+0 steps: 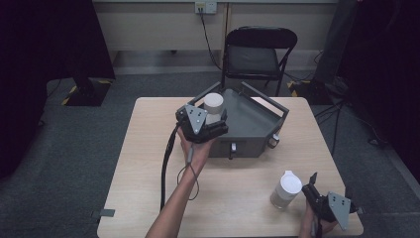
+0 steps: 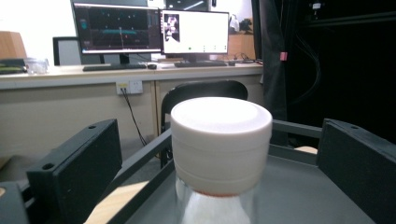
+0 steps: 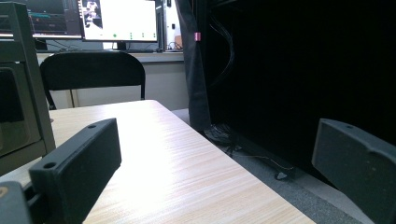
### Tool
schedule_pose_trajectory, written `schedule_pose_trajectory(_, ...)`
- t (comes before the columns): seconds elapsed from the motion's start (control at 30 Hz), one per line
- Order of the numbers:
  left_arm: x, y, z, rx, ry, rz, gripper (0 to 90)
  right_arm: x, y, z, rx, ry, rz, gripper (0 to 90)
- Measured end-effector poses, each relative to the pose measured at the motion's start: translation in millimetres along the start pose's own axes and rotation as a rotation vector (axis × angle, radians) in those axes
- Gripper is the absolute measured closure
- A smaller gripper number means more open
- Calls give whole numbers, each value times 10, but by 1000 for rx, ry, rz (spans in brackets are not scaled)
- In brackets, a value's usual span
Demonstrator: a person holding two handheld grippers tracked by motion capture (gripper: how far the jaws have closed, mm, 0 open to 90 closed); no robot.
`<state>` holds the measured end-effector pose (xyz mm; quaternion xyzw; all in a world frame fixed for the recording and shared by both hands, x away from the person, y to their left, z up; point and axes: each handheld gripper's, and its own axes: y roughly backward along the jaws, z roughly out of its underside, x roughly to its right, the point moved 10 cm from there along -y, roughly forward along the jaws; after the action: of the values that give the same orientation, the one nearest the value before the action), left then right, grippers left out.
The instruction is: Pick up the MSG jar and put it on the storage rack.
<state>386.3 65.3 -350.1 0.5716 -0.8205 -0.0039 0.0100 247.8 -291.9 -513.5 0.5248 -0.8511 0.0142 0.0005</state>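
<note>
A clear bottle with a thick white cap (image 1: 214, 102) stands in the grey metal tray (image 1: 250, 121) at the table's far middle. My left gripper (image 1: 216, 117) is open around it. In the left gripper view the bottle (image 2: 221, 140) sits centred between the two black jaws, with a gap on each side, and my left gripper (image 2: 219, 137) does not touch it. A second white-capped bottle (image 1: 286, 189) stands upright near the front right of the table. My right gripper (image 1: 330, 186) rests just right of it, open, and my right gripper (image 3: 217, 135) has only bare tabletop between its jaws.
The tray's wall (image 3: 21, 84) rises at the left of the right gripper view, and the table's right edge (image 3: 243, 163) runs close by. A black folding chair (image 1: 257, 52) stands behind the table. Monitors (image 2: 154, 30) sit on a desk beyond.
</note>
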Motion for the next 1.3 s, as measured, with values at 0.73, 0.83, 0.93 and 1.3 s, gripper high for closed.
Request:
schedule_pose_trajectory(0.73,-139,598,389,48,53,-36,10,-3,1,0,0,0,3,0)
schedule_pose_trajectory(0.83,-191,670,503,47,68,-49,11,-3,1,0,-1,-1,3,0)
schedule_pose_trajectory(0.93,-239,738,585,28,82,-57,12,-4,1,0,0,0,4,0)
schedule_pose_trajectory(1.3,-331,1081,1026,29,58,-150,11,-4,1,-1,-1,0,4,0)
